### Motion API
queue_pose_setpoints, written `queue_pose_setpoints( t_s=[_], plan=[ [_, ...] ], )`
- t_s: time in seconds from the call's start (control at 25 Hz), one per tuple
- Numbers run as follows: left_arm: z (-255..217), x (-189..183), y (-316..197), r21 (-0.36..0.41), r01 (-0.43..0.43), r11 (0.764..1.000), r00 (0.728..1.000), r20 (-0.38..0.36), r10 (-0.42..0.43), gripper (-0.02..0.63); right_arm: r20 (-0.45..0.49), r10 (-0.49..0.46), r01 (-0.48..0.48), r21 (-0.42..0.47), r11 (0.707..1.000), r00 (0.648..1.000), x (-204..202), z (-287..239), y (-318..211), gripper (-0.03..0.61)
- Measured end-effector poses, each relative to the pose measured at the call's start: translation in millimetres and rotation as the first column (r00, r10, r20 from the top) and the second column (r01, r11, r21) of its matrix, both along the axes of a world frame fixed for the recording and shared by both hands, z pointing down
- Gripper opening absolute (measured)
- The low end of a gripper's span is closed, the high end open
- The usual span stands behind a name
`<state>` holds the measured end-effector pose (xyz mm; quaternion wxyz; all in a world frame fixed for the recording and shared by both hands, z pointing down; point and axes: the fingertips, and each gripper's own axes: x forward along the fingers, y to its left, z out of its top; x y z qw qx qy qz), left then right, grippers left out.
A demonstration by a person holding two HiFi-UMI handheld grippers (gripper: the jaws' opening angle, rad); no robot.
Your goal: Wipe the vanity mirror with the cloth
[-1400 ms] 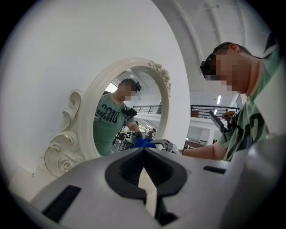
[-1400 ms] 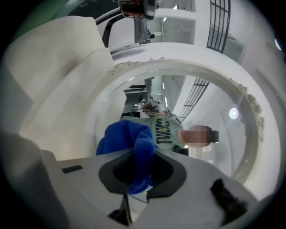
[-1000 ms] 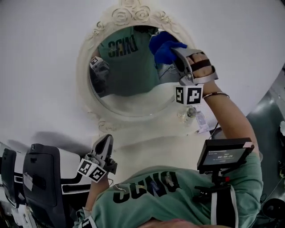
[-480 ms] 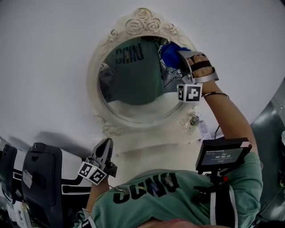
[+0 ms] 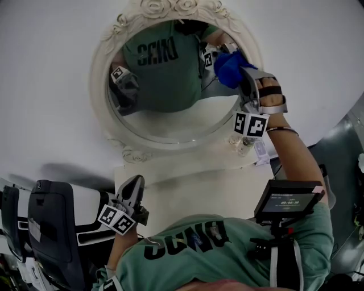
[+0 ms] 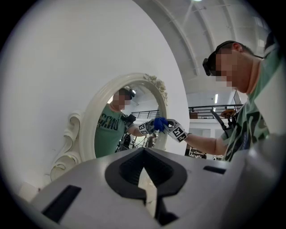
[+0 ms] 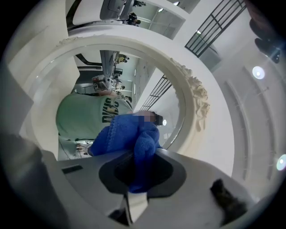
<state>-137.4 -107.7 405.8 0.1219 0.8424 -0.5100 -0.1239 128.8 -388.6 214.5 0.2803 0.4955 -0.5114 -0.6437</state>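
An oval vanity mirror (image 5: 165,108) in an ornate cream frame (image 5: 170,7) hangs on a white wall. My right gripper (image 5: 242,73) is shut on a blue cloth (image 5: 229,67) and presses it against the upper right of the glass, next to the frame. In the right gripper view the cloth (image 7: 129,134) bulges out between the jaws of the right gripper (image 7: 136,179), in front of the glass (image 7: 111,76). My left gripper (image 5: 132,190) hangs low below the mirror, shut and with nothing in it. The left gripper view looks past the left gripper (image 6: 144,154) at the mirror (image 6: 129,125) and the cloth (image 6: 159,123).
A cream vanity top (image 5: 193,176) runs under the mirror, with a small bottle (image 5: 244,145) at its right end. Black chair-like equipment (image 5: 51,227) stands at the lower left. A small screen on a chest mount (image 5: 287,202) sits below my right arm.
My right gripper has slid the cloth to the right and slightly down along the glass's upper right edge. The head view has shifted. The left gripper has stayed put.
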Motion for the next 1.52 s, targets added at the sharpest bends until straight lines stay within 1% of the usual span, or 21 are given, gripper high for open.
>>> queue_pose_setpoints(
  t_s=[0.12, 0.24, 0.36, 0.48, 0.56, 0.68, 0.8, 0.88, 0.92, 0.96, 1.0, 1.08, 1.16, 1.24, 1.32, 1.44, 1.52],
  plan=[
    [15.3, 12.4, -5.0, -0.041, -0.036, 0.999, 0.999, 0.001, 0.036, 0.009, 0.008, 0.017, -0.017, -0.073, 0.997, 1.000, 17.2, 50.5, 1.7, 0.051],
    [49.2, 29.1, -18.5, -0.116, -0.067, 0.991, 0.998, -0.013, 0.066, 0.009, -0.008, 0.016, -0.017, -0.198, 0.980, 1.000, 24.4, 134.4, -6.7, 0.051],
    [87.9, 44.9, -25.1, -0.191, -0.084, 0.978, 0.996, -0.033, 0.079, 0.009, -0.024, -0.022, 0.013, -0.317, 0.948, 0.999, 15.3, 219.7, -8.0, 0.051],
    [114.1, 51.3, -21.5, -0.246, -0.089, 0.965, 0.996, -0.045, 0.081, 0.009, -0.004, -0.078, 0.068, -0.437, 0.897, 0.997, -15.3, 284.3, 0.6, 0.051],
    [112.3, 52.3, -21.5, -0.244, -0.090, 0.966, 0.995, -0.063, 0.077, 0.009, -0.007, -0.123, 0.104, -0.490, 0.865, 0.992, -44.6, 298.0, 5.7, 0.049],
    [96.7, 53.6, -14.3, -0.227, -0.087, 0.970, 0.993, -0.092, 0.068, 0.009, -0.022, -0.153, 0.117, -0.538, 0.835, 0.988, -77.0, 300.8, 14.7, 0.048],
    [86.3, 46.2, -2.8, -0.202, -0.071, 0.977, 0.996, -0.074, 0.057, 0.009, -0.012, -0.135, 0.104, -0.570, 0.815, 0.991, -81.8, 314.5, 17.7, 0.048],
    [78.6, 37.3, 5.5, -0.178, -0.054, 0.983, 0.998, -0.055, 0.045, 0.009, -0.017, -0.127, 0.089, -0.614, 0.784, 0.992, -80.9, 329.0, 21.5, 0.049],
    [71.6, 32.8, 8.8, -0.162, -0.046, 0.986, 0.998, -0.046, 0.039, 0.009, -0.016, -0.123, 0.086, -0.635, 0.768, 0.992, -80.9, 330.8, 24.8, 0.049],
    [62.2, 29.0, 10.9, -0.142, -0.040, 0.989, 0.999, -0.037, 0.036, 0.009, -0.002, -0.122, 0.092, -0.645, 0.758, 0.992, -80.9, 324.7, 29.0, 0.049],
    [51.4, 26.6, 12.6, -0.120, -0.037, 0.992, 0.999, -0.027, 0.034, 0.009, 0.025, -0.123, 0.110, -0.644, 0.757, 0.992, -80.1, 311.3, 34.6, 0.049],
    [30.8, 26.0, 19.0, -0.078, -0.035, 0.996, 0.999, -0.006, 0.035, 0.009, 0.111, -0.124, 0.167, -0.631, 0.758, 0.986, -74.1, 273.6, 52.4, 0.049],
    [10.7, 26.4, 25.3, -0.028, -0.036, 0.999, 0.999, 0.012, 0.037, 0.009, 0.226, -0.113, 0.233, -0.624, 0.746, 0.968, -65.0, 228.7, 72.5, 0.049],
    [-12.4, 26.8, 23.7, 0.040, -0.046, 0.998, 0.999, 0.028, 0.045, 0.009, 0.343, -0.103, 0.306, -0.613, 0.728, 0.934, -56.0, 183.4, 88.3, 0.049],
    [-33.9, 31.0, 22.7, 0.101, -0.063, 0.993, 0.997, 0.046, 0.059, 0.009, 0.435, -0.105, 0.377, -0.606, 0.700, 0.894, -47.6, 149.1, 109.2, 0.051],
    [-58.0, 39.0, 26.1, 0.163, -0.084, 0.983, 0.995, 0.070, 0.073, 0.009, 0.523, -0.122, 0.466, -0.601, 0.650, 0.844, -39.6, 120.2, 148.0, 0.051],
    [-69.9, 42.9, 28.1, 0.196, -0.093, 0.976, 0.993, 0.088, 0.077, 0.009, 0.575, -0.131, 0.523, -0.597, 0.608, 0.808, -38.3, 111.9, 171.4, 0.051]
  ],
)
